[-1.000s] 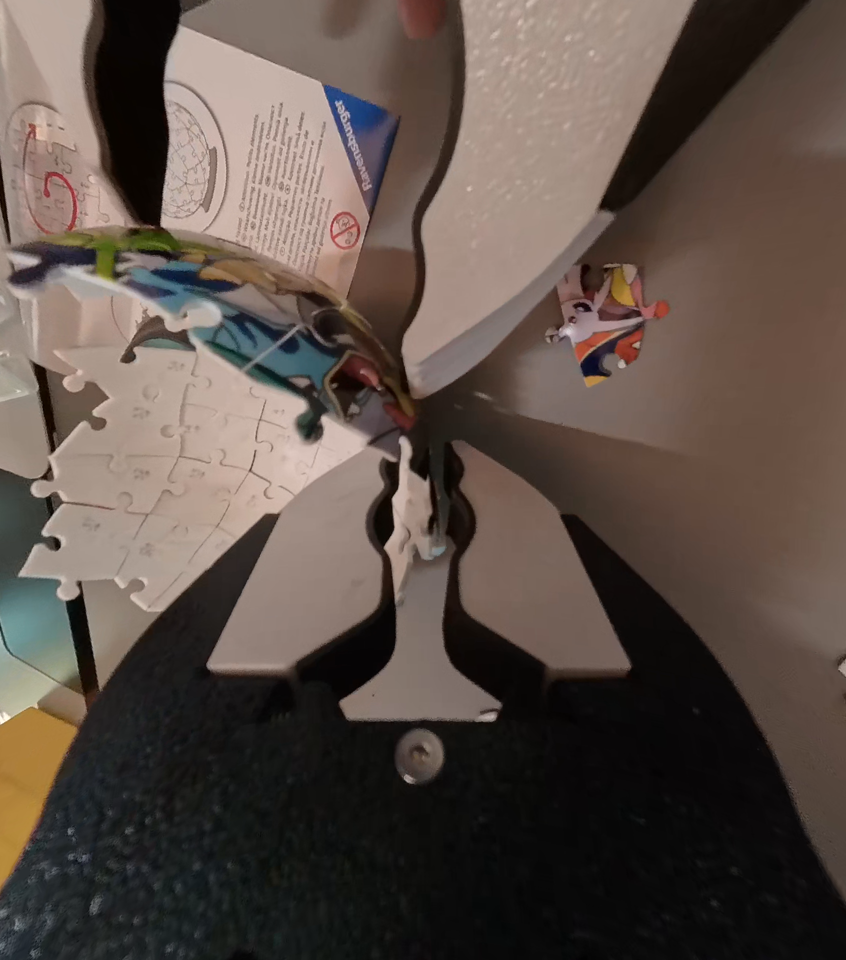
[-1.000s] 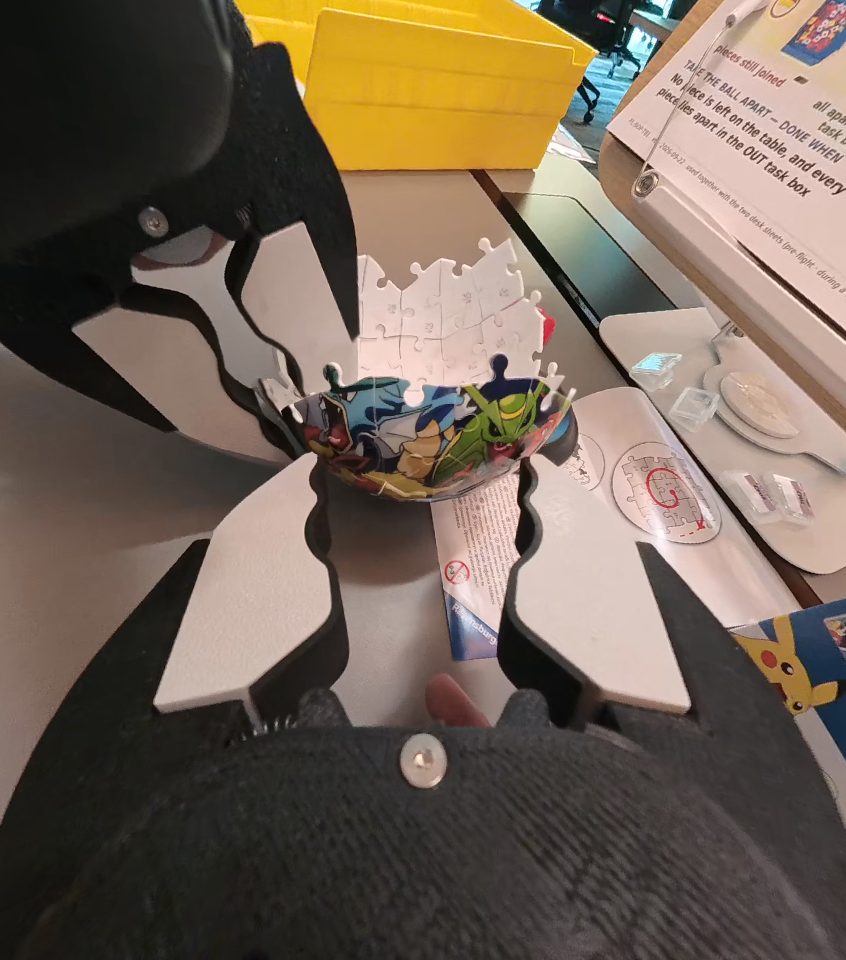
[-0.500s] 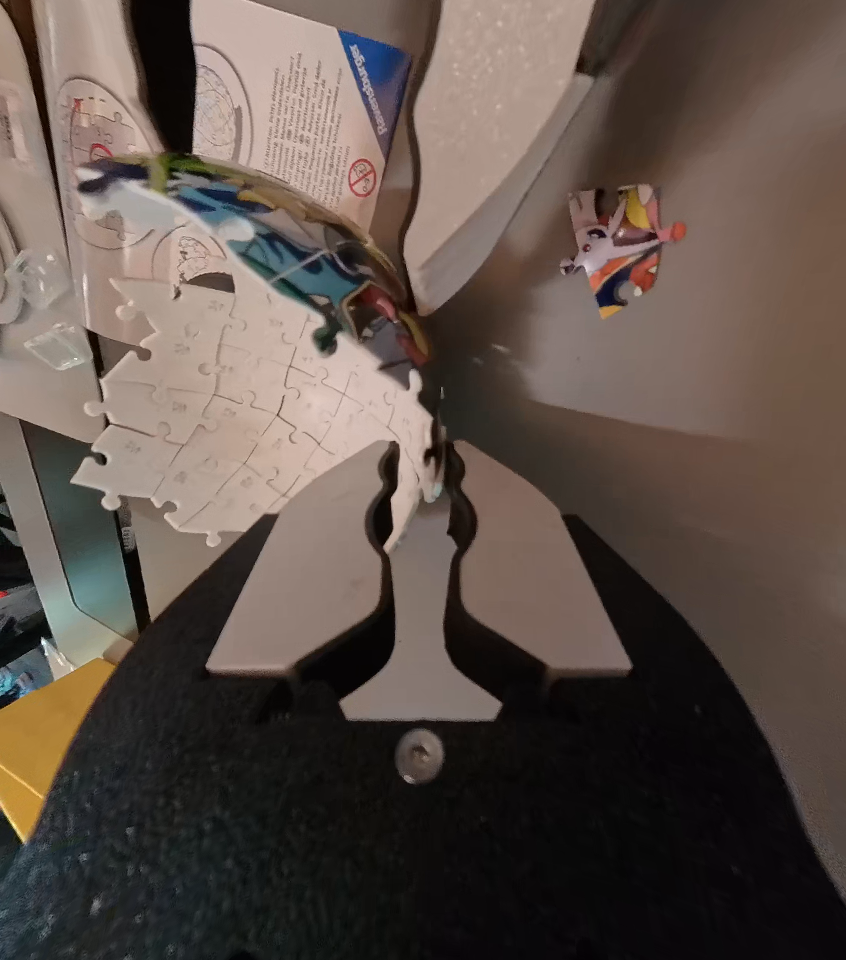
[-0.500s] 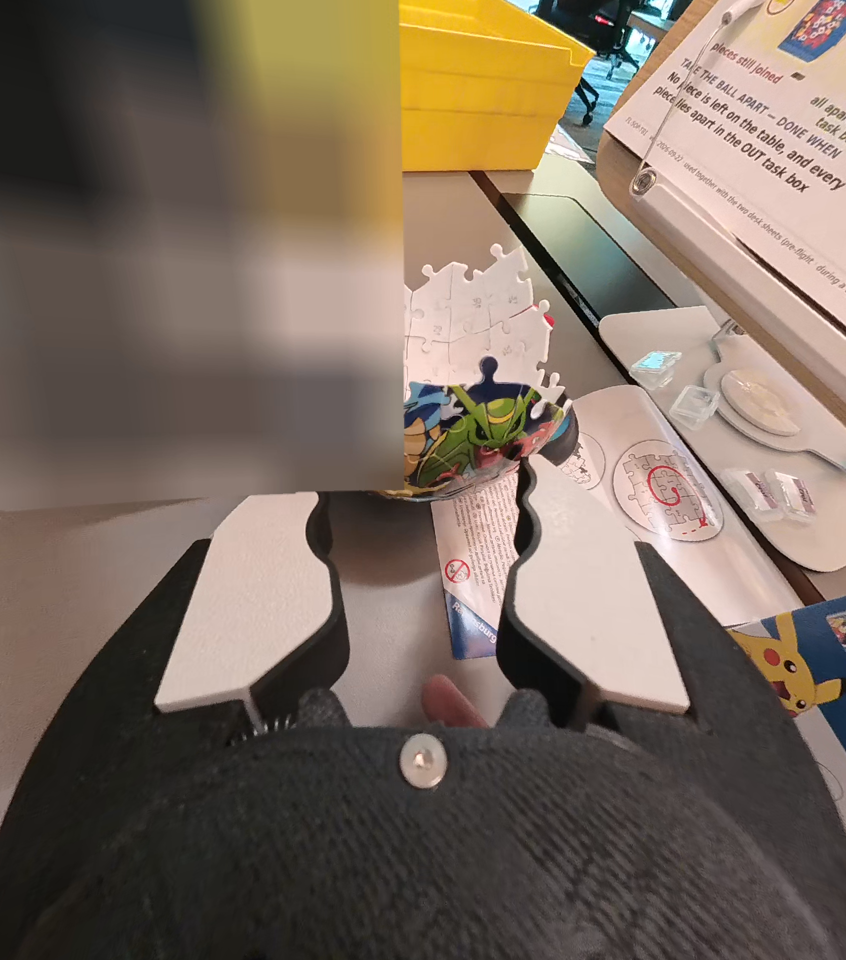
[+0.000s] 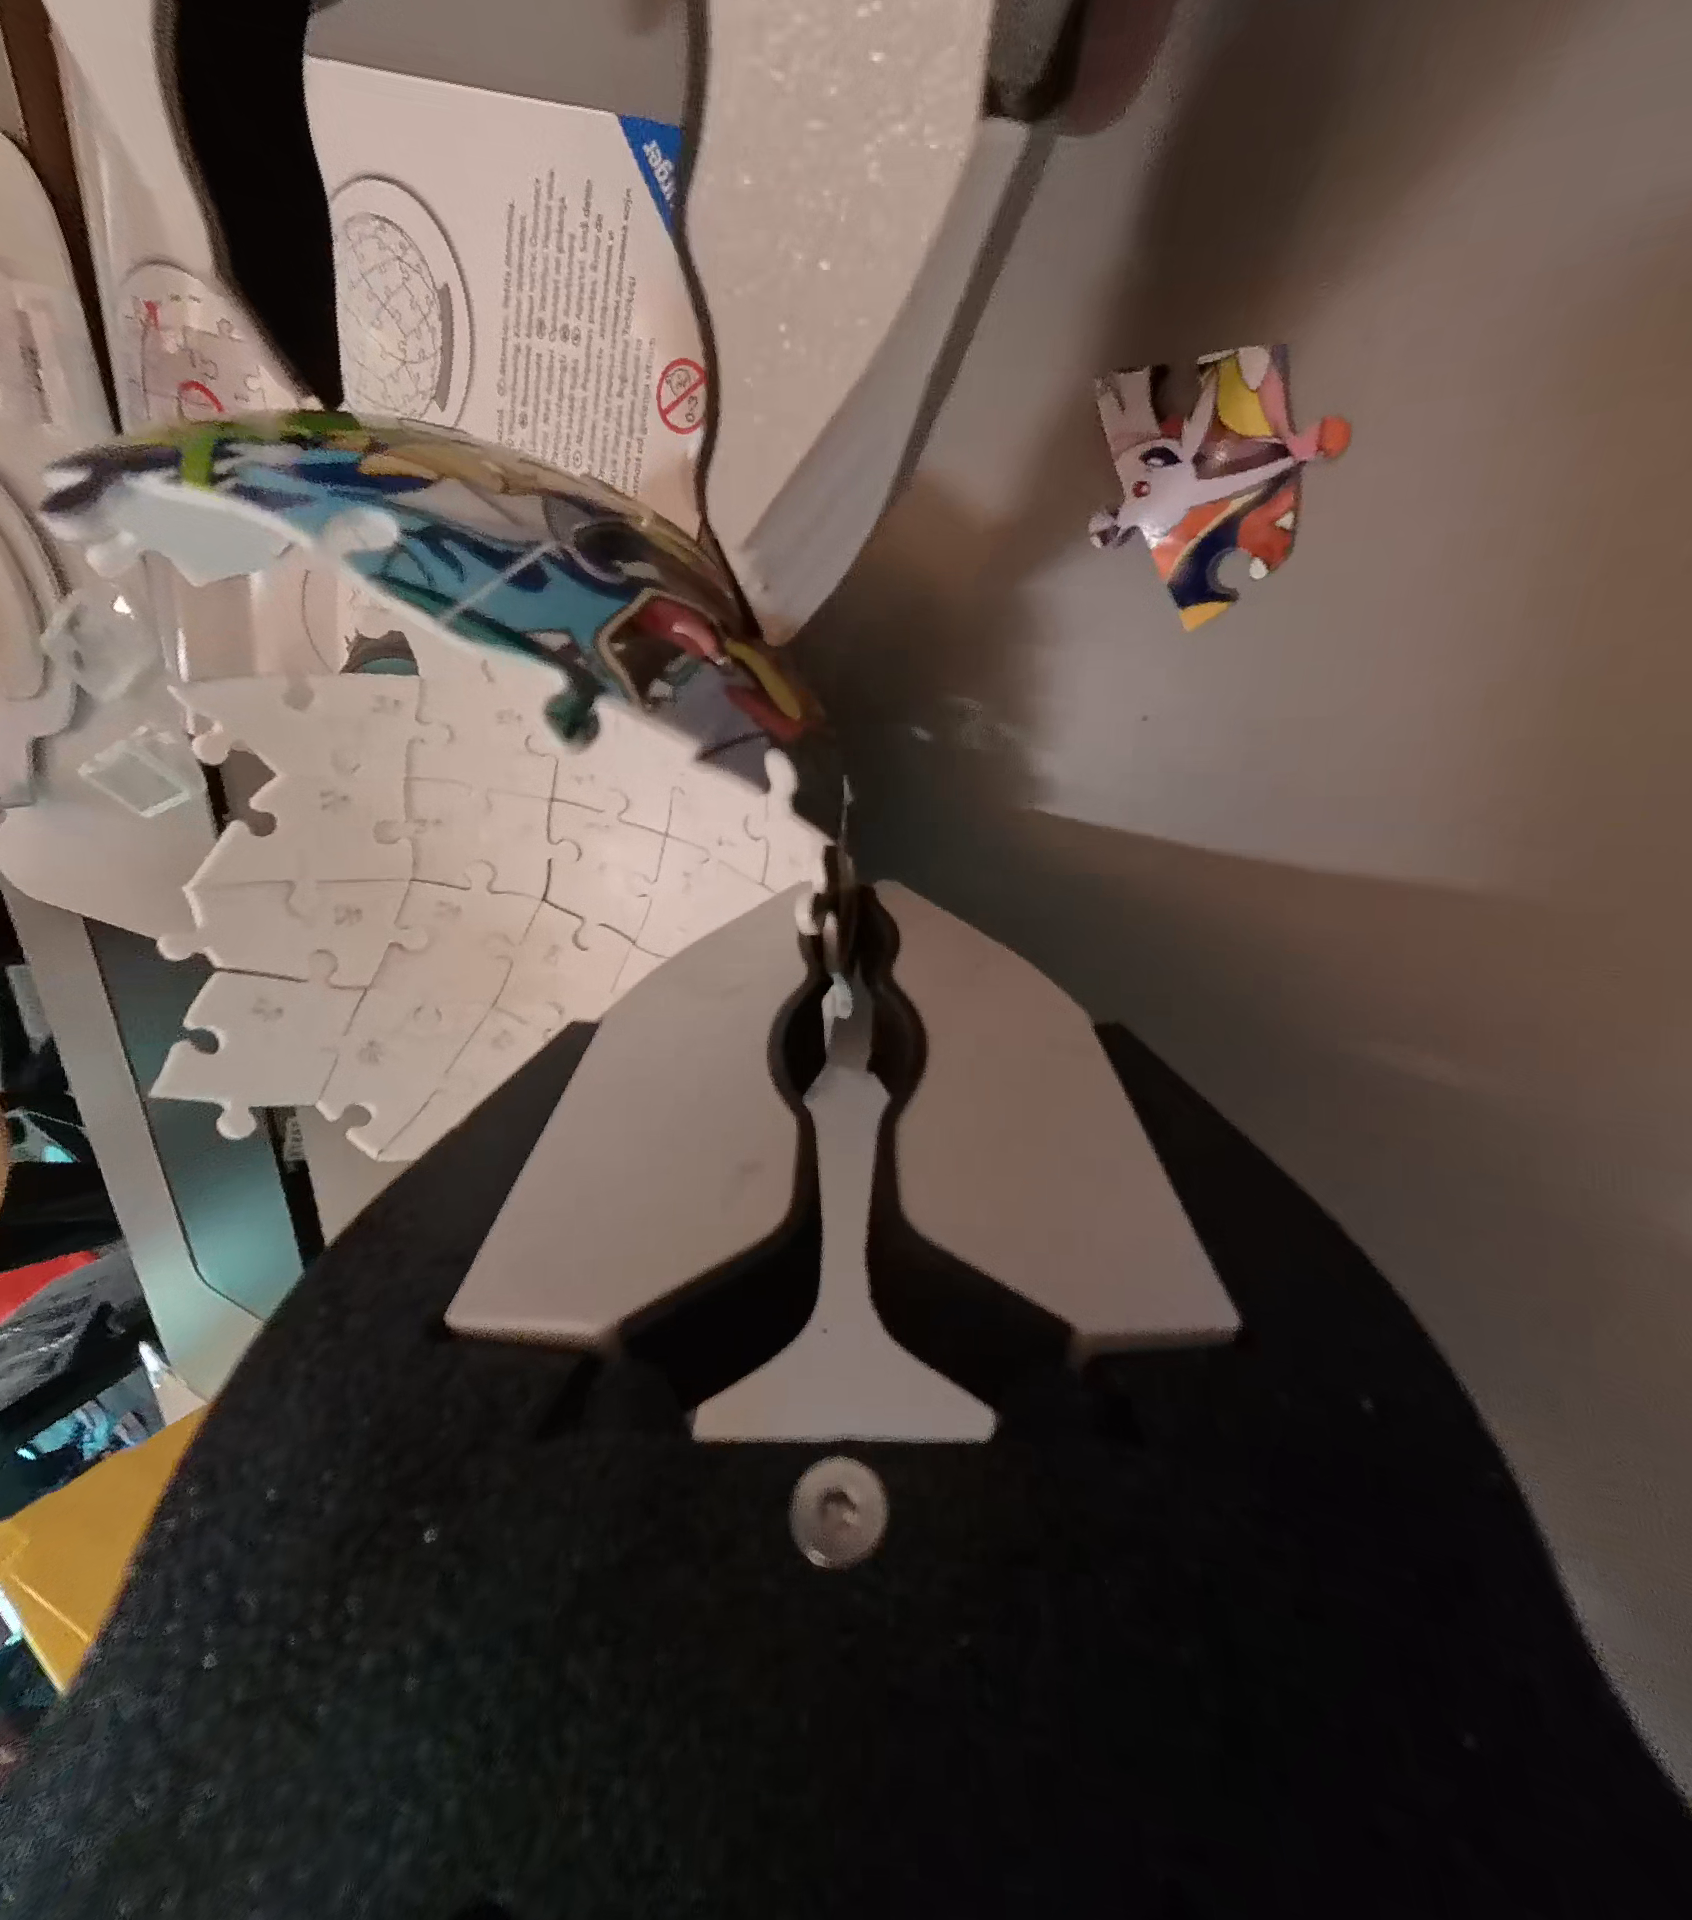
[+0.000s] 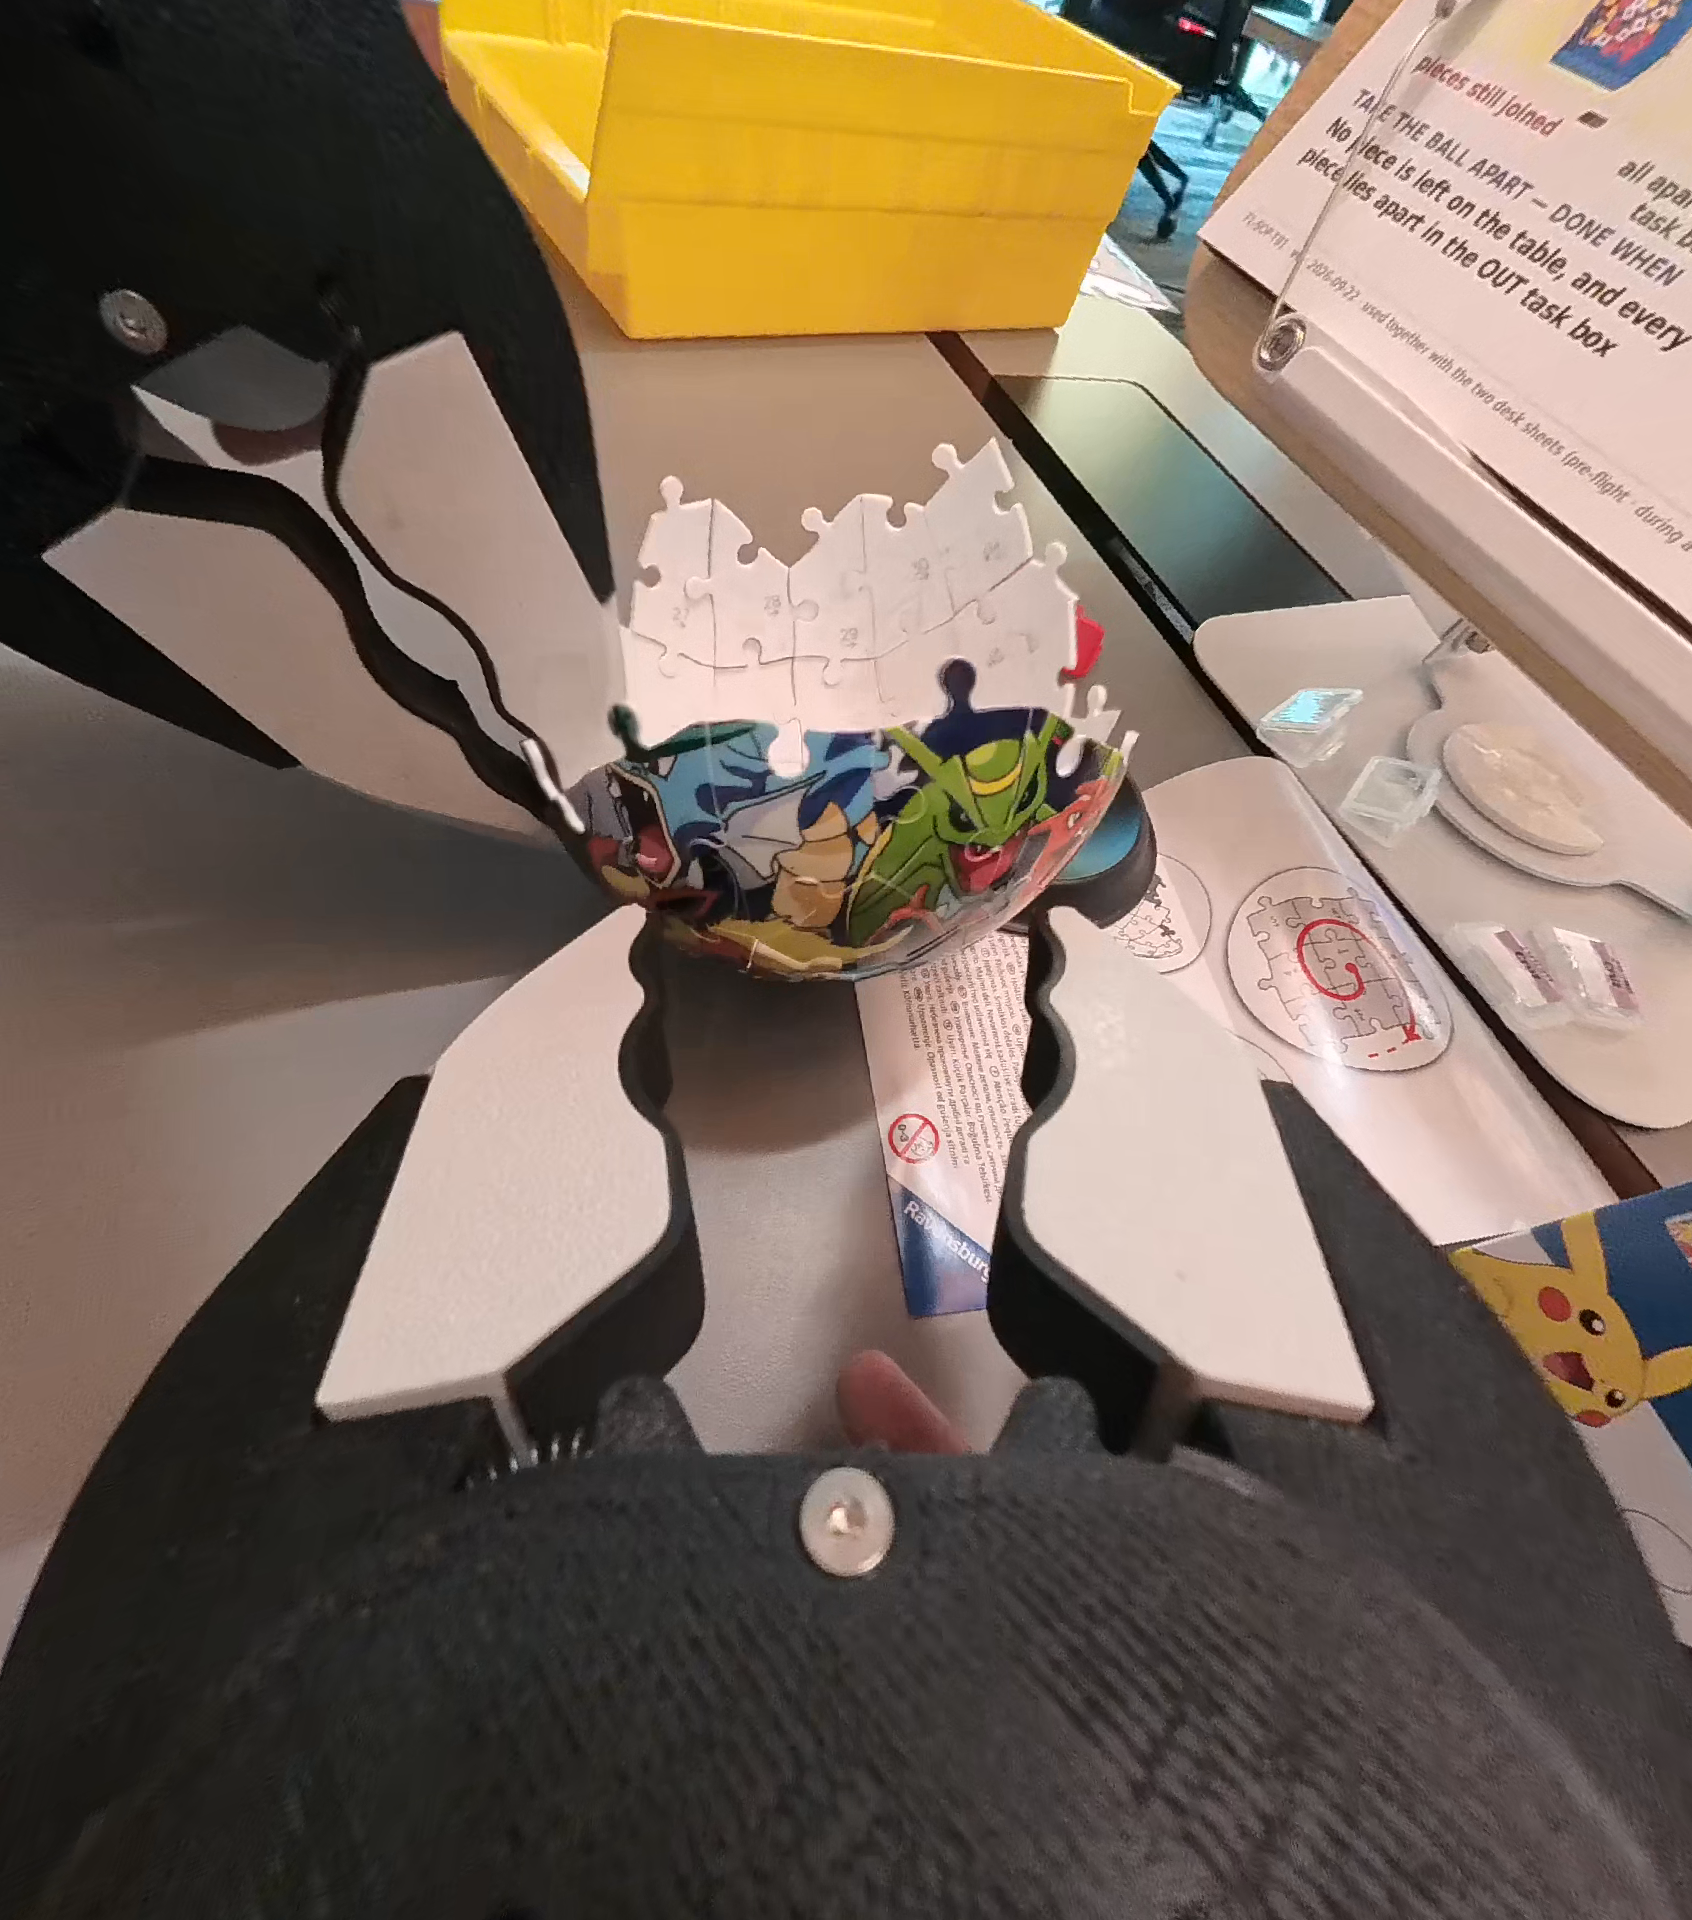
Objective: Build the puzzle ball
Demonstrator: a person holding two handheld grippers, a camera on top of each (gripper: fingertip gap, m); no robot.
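Observation:
The half-built puzzle ball [image 6: 873, 842] is a bowl-shaped shell, colourful outside and white inside. My right gripper [image 6: 842, 925] holds it by the lower sides, one fingertip on each side, just above the grey table [image 6: 146, 1039]. My left gripper [image 6: 551, 790] comes in from the upper left and is shut on a white-backed puzzle piece [image 6: 543, 774] at the shell's left rim. In the left wrist view the shell [image 5: 468, 883] lies left of my left gripper [image 5: 847, 914], and only the piece's thin edge [image 5: 837, 997] shows between the jaws. The right gripper's fingers [image 5: 821, 260] bracket the shell from above.
A loose coloured piece [image 5: 1216, 488] lies on the table to the right. An instruction sheet [image 6: 935, 1091] lies under the shell. A yellow bin [image 6: 821, 156] stands behind, with a white tray of clear parts [image 6: 1507, 790], a sign board [image 6: 1548, 260] and the puzzle box [image 6: 1652, 1330] on the right.
My left gripper has shifted along the shell's rim, and less of the piece now shows between its jaws. The shell stays in my right gripper.

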